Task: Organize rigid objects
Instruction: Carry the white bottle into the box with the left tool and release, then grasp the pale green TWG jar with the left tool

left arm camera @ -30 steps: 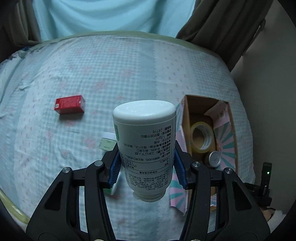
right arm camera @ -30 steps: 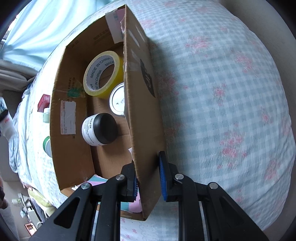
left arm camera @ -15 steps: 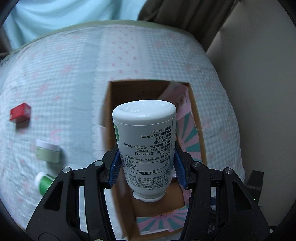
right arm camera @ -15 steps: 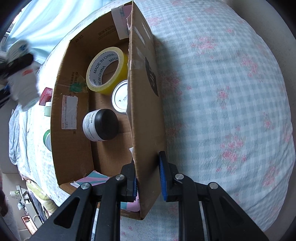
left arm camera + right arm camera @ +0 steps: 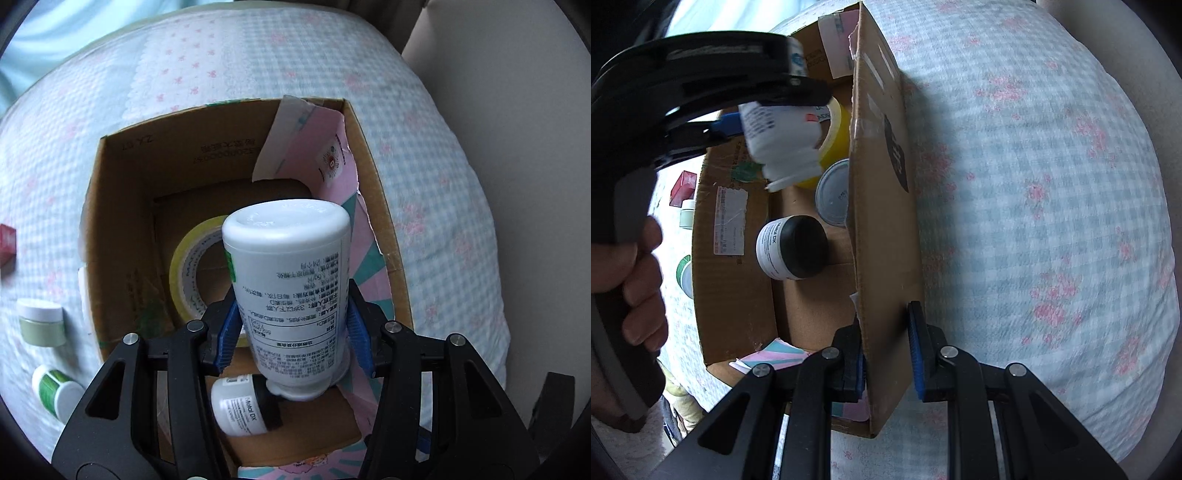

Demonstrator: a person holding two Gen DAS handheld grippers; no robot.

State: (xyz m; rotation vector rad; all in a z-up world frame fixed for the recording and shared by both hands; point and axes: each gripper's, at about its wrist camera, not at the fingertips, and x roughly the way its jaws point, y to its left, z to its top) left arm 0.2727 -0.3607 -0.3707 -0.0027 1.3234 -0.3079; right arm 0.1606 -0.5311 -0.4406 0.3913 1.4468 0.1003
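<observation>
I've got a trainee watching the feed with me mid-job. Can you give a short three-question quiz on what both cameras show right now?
1. True or false: the left hand-held gripper holds the white bottle over the open cardboard box.
2. Multiple choice: what is the right hand-held gripper clamped on? A) the yellow tape roll B) the box's side wall C) the black-lidded jar
3. Fill in: outside the box, on the checked bedcover, lie a pale green jar, a green-labelled bottle and a ____ box.

Key: 1 true; 2 B; 3 red.
</observation>
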